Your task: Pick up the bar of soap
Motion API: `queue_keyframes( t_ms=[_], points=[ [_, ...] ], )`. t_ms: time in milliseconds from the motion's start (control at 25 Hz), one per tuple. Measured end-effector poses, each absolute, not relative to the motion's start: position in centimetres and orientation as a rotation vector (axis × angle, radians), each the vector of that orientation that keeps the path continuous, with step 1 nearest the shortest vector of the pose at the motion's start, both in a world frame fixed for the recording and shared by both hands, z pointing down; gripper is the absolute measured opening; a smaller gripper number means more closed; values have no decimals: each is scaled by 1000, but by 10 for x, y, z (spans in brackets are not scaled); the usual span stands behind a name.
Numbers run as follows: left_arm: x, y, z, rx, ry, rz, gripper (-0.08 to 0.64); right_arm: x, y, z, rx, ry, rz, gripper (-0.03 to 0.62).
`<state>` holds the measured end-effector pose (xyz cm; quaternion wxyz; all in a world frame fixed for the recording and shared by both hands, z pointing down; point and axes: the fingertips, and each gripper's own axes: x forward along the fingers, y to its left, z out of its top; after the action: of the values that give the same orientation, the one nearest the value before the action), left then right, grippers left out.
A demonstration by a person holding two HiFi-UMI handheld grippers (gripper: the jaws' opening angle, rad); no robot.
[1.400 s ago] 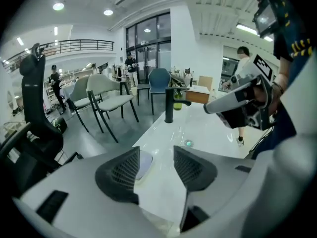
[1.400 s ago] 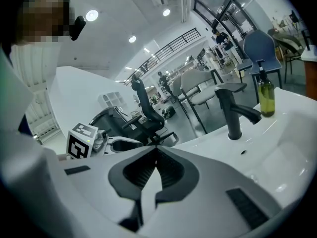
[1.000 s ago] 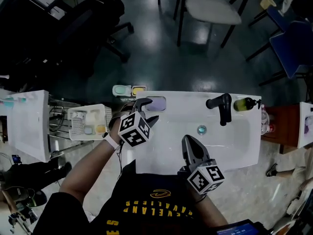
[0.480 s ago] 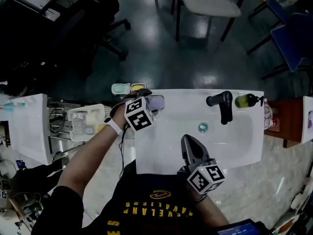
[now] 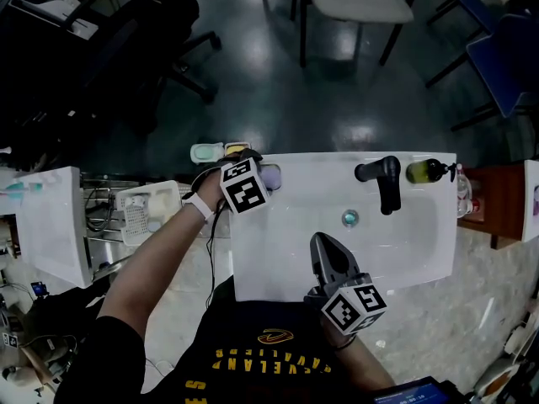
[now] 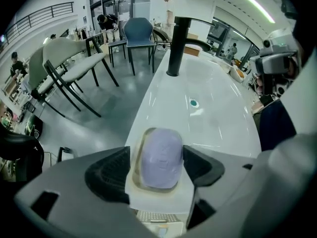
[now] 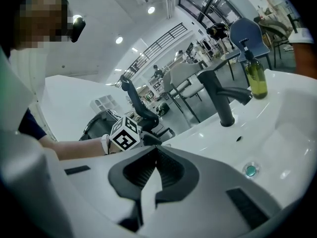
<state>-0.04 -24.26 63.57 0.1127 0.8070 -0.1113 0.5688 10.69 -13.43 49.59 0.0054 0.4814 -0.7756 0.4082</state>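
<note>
A purple bar of soap (image 6: 161, 157) lies in a pale dish on the back left corner of the white sink (image 5: 404, 255). In the head view the soap (image 5: 271, 175) peeks out beside the marker cube. My left gripper (image 6: 157, 150) straddles the soap, one pad on each side. Its jaws are opening and the left pad stands off the bar. My right gripper (image 5: 324, 242) hovers over the sink's front rim with nothing in it. In its own view the right gripper (image 7: 156, 147) has its fingertips together.
A black faucet (image 5: 383, 182) and a green pump bottle (image 5: 421, 173) stand at the sink's back right. The drain (image 5: 349, 218) sits mid-basin. Left of the sink are two more soap dishes (image 5: 221, 151) and a wire rack (image 5: 152, 209). Chairs stand behind.
My left gripper has moved away from me to the sink's back left corner and now covers the purple soap. The right gripper has stayed put.
</note>
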Motion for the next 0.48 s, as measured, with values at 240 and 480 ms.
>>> queue_keyframes(
  t_ms=[240,480],
  points=[
    [0,-243,635,2363,-319,1637,336,108,-135,497,1509,-2420,1301,11],
    [0,-245,636,2357,-305,1633,296,108,-135,502,1500,-2419,1323,11]
  ],
)
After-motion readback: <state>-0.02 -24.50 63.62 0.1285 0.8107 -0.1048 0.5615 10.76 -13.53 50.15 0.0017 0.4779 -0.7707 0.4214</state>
